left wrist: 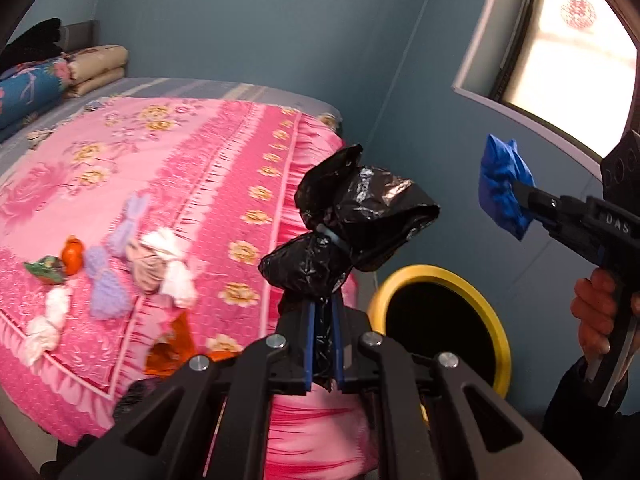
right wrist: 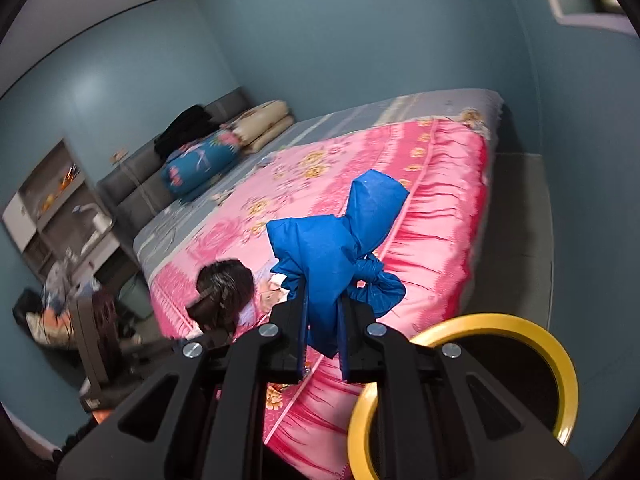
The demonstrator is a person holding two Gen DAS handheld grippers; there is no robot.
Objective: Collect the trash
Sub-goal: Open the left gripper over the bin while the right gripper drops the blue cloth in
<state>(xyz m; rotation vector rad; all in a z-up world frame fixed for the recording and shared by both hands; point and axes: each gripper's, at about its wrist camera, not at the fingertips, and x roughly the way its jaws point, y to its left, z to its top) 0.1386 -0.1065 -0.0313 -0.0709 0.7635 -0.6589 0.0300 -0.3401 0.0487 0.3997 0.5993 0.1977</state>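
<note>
In the left wrist view my left gripper [left wrist: 324,320] is shut on a knotted black plastic bag [left wrist: 352,224], held above the bed's edge. To its right my right gripper [left wrist: 520,200] is shut on a crumpled blue bag [left wrist: 502,196], a hand [left wrist: 592,312] on its handle. The right wrist view shows the same blue bag [right wrist: 332,248] pinched in the right gripper [right wrist: 324,320]. A yellow-rimmed bin [left wrist: 420,274] with a dark inside stands on the floor beside the bed, below both grippers, and shows too as the bin [right wrist: 492,322]. White [left wrist: 172,264], purple [left wrist: 106,288] and orange [left wrist: 73,256] scraps lie on the pink bedcover [left wrist: 200,160].
Folded quilts and a blue pillow [left wrist: 96,68] sit at the bed's head. A window [left wrist: 568,52] is in the blue wall on the right. A shelf [right wrist: 52,200] and clutter on the floor [right wrist: 48,320] stand beyond the bed's far side. A dark blurred shape [right wrist: 224,292] is left of the blue bag.
</note>
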